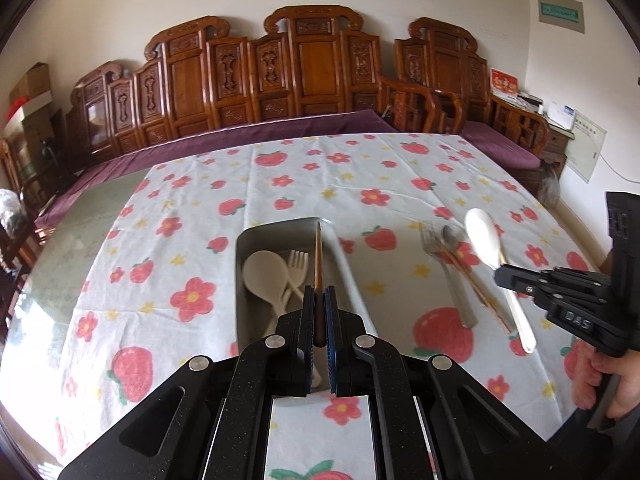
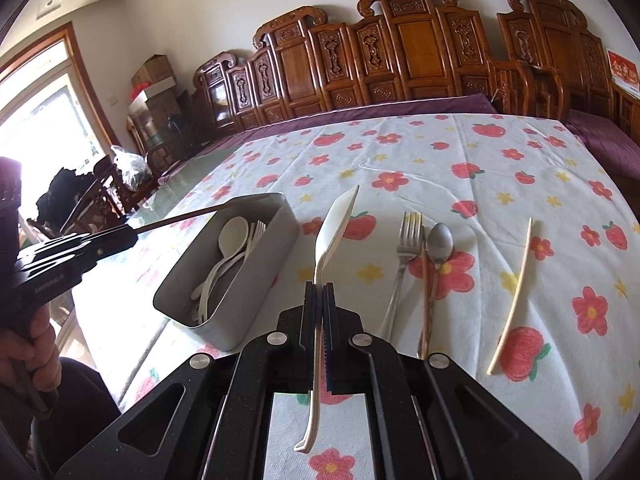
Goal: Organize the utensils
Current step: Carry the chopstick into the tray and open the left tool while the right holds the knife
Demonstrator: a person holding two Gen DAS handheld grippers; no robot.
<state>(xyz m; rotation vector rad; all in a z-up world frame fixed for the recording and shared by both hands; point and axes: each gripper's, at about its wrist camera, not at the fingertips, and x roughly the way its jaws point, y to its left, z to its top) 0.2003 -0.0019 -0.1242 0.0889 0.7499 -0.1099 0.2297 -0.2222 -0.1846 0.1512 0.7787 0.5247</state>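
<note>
My left gripper (image 1: 319,294) is shut on a brown chopstick (image 1: 318,256) and holds it above the grey utensil box (image 1: 348,272); it also shows in the right wrist view (image 2: 128,234) with the chopstick (image 2: 200,213) over the box (image 2: 256,280). The box holds a cream spoon (image 1: 264,272) and cream fork (image 1: 298,264). My right gripper (image 2: 319,292) is shut on a white spoon (image 2: 332,228), lifted off the table right of the box. A metal fork (image 2: 406,248), metal spoon (image 2: 439,242), another brown chopstick (image 2: 425,300) and a cream chopstick (image 2: 516,292) lie on the cloth.
The table has a white tablecloth (image 2: 460,152) with red flowers and strawberries. A carved wooden bench (image 1: 280,76) with purple cushion stands behind the table. The table's left part is bare glass (image 1: 80,232).
</note>
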